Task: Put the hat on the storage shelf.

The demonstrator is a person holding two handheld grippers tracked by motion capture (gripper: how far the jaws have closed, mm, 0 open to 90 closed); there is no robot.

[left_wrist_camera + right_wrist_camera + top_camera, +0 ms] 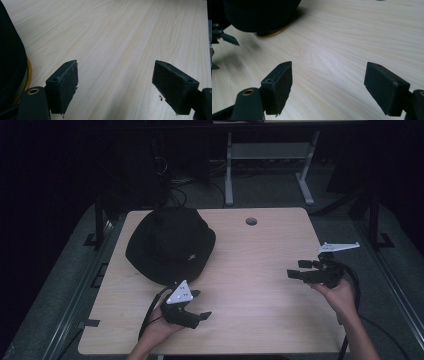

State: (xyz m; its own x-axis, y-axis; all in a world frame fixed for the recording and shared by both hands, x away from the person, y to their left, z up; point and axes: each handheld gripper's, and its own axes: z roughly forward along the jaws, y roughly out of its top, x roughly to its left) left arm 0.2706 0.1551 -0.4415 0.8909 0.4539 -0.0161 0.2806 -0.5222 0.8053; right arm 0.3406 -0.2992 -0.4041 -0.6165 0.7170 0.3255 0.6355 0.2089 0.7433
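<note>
A black brimmed hat (170, 242) lies on the left half of the light wooden table (250, 270); its dark edge (10, 65) fills the left border of the left gripper view, and it sits at the top left (259, 13) of the right gripper view. My left gripper (200, 305) hovers just in front of the hat's near brim, open with nothing between its jaws (115, 86). My right gripper (299, 269) is held at the table's right side, pointing left toward the hat, open and empty (328, 85).
A round cable hole (251, 221) is in the table near its far edge. A yellow-brown rim (275, 31) shows under the hat's brim. A white metal frame (267, 155) stands on the floor beyond the table. Bare wood lies between the two grippers.
</note>
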